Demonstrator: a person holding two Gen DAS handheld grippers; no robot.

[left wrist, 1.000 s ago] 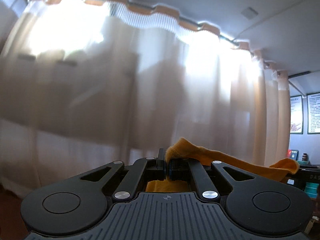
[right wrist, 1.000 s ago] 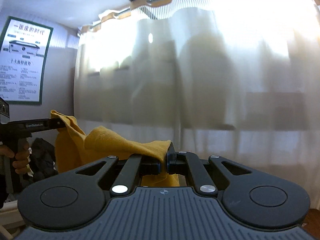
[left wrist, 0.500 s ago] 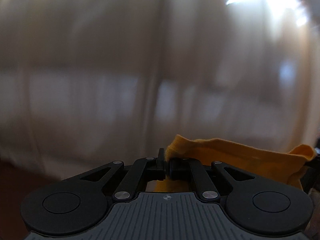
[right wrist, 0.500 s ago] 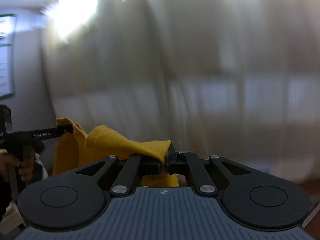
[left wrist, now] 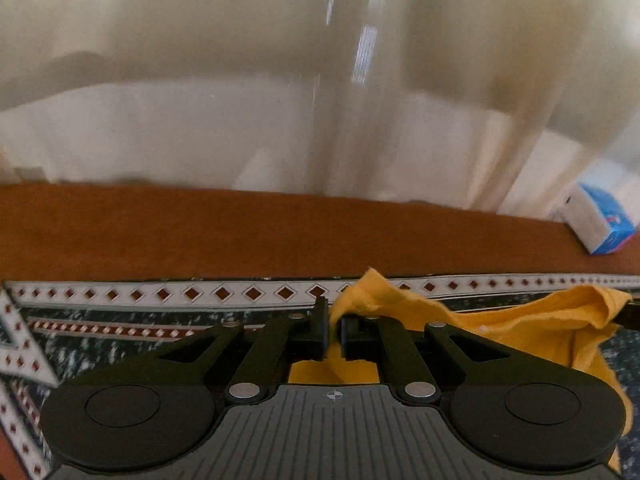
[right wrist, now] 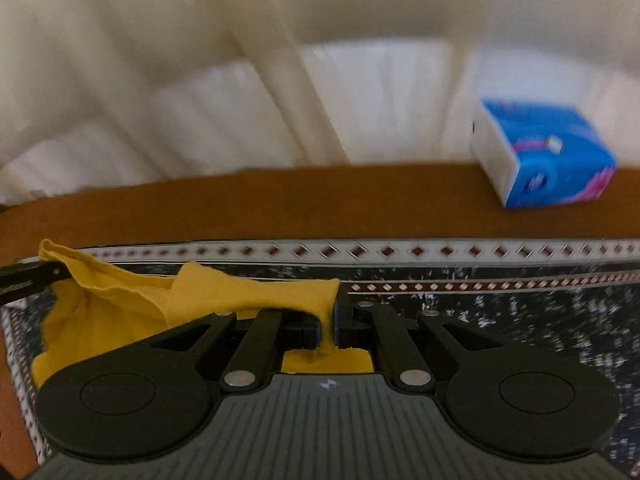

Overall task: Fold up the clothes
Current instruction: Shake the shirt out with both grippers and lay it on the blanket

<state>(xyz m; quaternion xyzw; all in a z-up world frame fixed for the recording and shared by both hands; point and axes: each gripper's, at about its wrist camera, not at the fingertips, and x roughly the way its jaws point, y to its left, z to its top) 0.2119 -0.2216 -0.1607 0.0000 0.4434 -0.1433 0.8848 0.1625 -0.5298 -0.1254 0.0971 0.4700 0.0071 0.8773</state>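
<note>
over a brown table (left wrist: 240,232) laid with a dark speckled mat (right wrist: 520,320) bordered in white with red diamonds, both tools hang low, cameras tipped down toward the surface.

left gripper (left wrist: 334,330): jaws pressed together on a corner of the yellow cloth (left wrist: 500,328), fabric pinched between the pads and bunching up just above them. from there the cloth runs off to the right, sagging, toward a raised corner at the frame's edge.

right gripper (right wrist: 330,326): jaws clamped on the opposite corner of the same yellow cloth (right wrist: 120,312). the fabric spreads leftward in loose folds and ends at the black tip of the other tool, seen at far left of the right wrist view. the cloth is stretched between the two, above the mat; whether its lower edge touches the mat, cannot tell.

blue and white box (right wrist: 540,156) stands on bare table past the mat, at the far right corner. pale curtain (left wrist: 280,80) hangs behind the table edge. both views blurred.
</note>
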